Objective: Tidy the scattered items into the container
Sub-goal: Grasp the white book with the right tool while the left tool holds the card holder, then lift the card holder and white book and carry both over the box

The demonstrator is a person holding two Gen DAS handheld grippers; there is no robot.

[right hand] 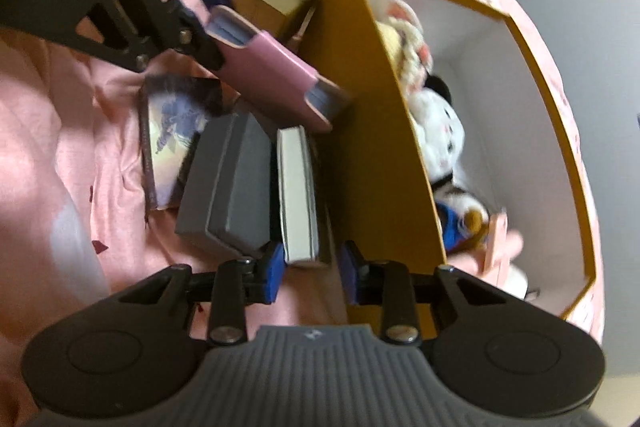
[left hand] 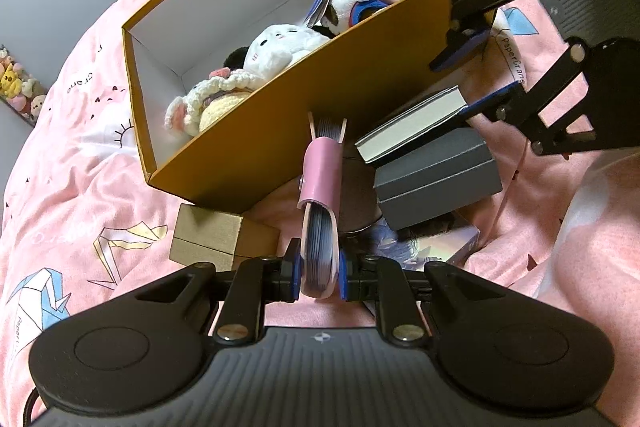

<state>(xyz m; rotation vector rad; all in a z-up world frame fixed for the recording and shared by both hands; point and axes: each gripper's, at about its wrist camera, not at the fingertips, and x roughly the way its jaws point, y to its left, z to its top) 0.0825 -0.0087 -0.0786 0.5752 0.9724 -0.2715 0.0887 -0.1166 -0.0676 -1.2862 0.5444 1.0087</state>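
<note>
My left gripper [left hand: 319, 277] is shut on a pink notebook [left hand: 320, 187] with a pink band, held above the bed beside the orange box [left hand: 320, 115]. The notebook also shows in the right wrist view [right hand: 272, 71]. My right gripper [right hand: 310, 269] is open, its fingers on either side of the end of a white-paged book [right hand: 298, 195] that stands on edge next to the orange box's wall [right hand: 380, 167]. The right gripper also shows in the left wrist view [left hand: 476, 75], beside the book [left hand: 416, 123]. Plush toys [left hand: 280, 47] lie in the box.
A grey box [left hand: 436, 179] lies beside the book. An illustrated flat box [left hand: 436, 243] lies under it. A tan cardboard box [left hand: 220, 235] sits by the orange box's corner. Everything rests on a pink bedsheet [left hand: 80, 187]. A shelf of small plush toys [left hand: 16, 79] hangs on the wall.
</note>
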